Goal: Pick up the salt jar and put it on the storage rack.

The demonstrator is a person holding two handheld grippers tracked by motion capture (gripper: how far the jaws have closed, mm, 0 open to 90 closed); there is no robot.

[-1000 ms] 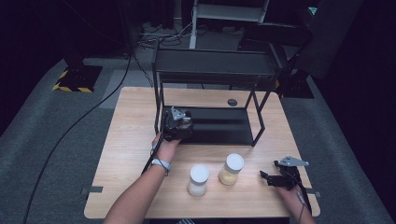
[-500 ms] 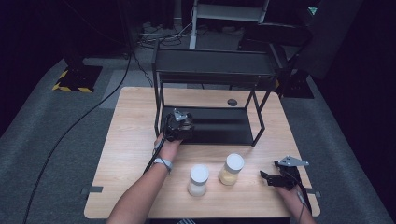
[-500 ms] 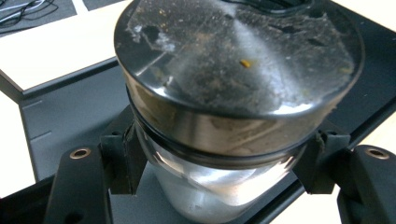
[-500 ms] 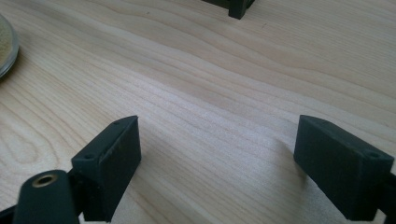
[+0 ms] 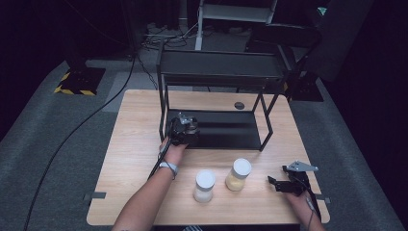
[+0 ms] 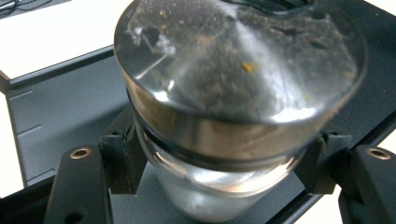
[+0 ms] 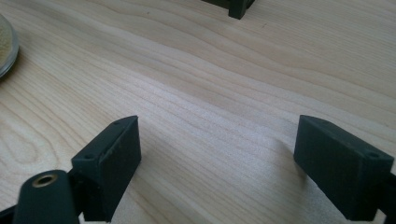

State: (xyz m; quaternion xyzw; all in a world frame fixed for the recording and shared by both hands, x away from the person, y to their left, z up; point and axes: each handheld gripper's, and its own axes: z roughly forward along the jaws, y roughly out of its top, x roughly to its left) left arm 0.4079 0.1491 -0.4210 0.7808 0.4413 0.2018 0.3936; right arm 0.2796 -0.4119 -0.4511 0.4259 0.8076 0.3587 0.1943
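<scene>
A glass jar [image 6: 238, 79] of dark grey powder is gripped below its rim by my left gripper [image 6: 223, 158]. In the high view that jar [image 5: 192, 126] and the left gripper [image 5: 185, 127] are at the left end of the lower shelf [image 5: 231, 131] of a black rack. Whether the jar's base touches the shelf I cannot tell. My right gripper [image 5: 275, 183] rests low over the table's right front, open; its jaws [image 7: 217, 154] stand wide over bare wood.
Two white-lidded jars stand at the table's front middle: one with pale contents [image 5: 204, 185], one with yellow grains [image 5: 238, 174]. The rack's upper shelf [image 5: 221, 67] overhangs the lower one. A small dark disc [image 5: 239, 105] lies behind the rack.
My left gripper has sunk a little with the jar toward the lower shelf. The right gripper and the two jars at the front have stayed put.
</scene>
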